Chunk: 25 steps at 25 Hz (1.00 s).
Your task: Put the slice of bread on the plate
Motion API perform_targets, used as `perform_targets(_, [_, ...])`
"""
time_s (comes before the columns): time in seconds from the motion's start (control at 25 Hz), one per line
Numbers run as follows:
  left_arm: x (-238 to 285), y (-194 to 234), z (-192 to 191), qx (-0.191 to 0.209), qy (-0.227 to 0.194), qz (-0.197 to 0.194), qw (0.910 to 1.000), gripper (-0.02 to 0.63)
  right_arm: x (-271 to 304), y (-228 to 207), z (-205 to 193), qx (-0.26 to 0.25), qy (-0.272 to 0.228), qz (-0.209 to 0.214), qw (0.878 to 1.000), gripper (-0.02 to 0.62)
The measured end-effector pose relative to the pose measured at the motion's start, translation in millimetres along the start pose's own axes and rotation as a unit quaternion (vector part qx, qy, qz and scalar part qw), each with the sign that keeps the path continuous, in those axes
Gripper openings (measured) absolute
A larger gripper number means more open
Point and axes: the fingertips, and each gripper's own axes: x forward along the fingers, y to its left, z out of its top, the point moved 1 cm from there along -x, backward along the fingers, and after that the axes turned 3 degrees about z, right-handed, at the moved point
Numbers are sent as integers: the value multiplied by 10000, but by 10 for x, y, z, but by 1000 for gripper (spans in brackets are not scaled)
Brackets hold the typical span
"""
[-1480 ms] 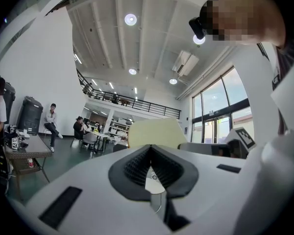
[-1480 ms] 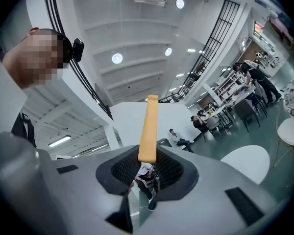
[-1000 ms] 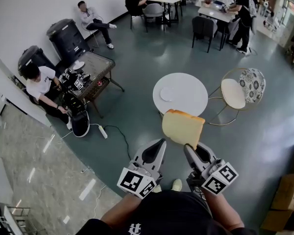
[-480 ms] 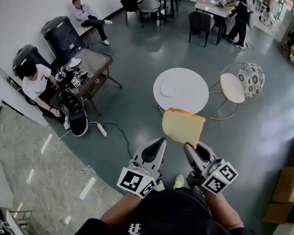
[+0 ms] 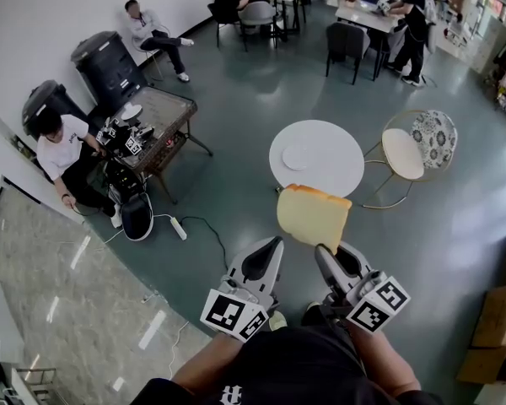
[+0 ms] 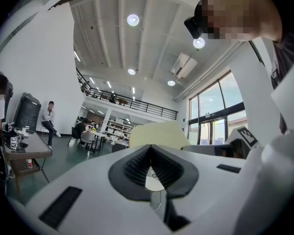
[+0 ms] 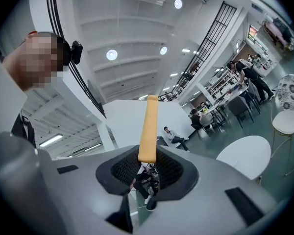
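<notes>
In the head view my right gripper [image 5: 325, 253] is shut on the lower edge of a pale slice of bread [image 5: 314, 216], which stands upright with its brown crust on top. In the right gripper view the bread [image 7: 148, 129] shows edge-on between the dark pads [image 7: 122, 170]. A small white plate [image 5: 295, 158] lies on the round white table [image 5: 337, 171] just beyond the bread. My left gripper [image 5: 270, 247] hangs beside the right one, shut and holding nothing. In the left gripper view the bread [image 6: 159, 135] shows above that gripper's jaws.
A gold-framed chair [image 5: 409, 154] with a patterned back stands right of the round table. At left are a low dark table [image 5: 156, 121] with gear, a crouching person [image 5: 63, 146], black bins [image 5: 105, 62] and a power strip [image 5: 179, 227] on the floor. Cardboard boxes [image 5: 489, 327] sit at right.
Both grippers have travelled across the room with the bread still held. The round table and chair have shifted slightly in the head view, and the table's near edge now lies behind the bread's top.
</notes>
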Motion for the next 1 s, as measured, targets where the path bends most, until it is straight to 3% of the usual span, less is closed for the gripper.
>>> perform_targets(0.56, [535, 257, -146, -34, 91, 94, 9999, 6, 310, -580, 69, 196, 123, 40, 9997, 89])
perform_targets(1.0, [1651, 615, -151, 33, 73, 374, 9993, 6, 854, -1603, 539, 361, 346, 259, 9984, 89])
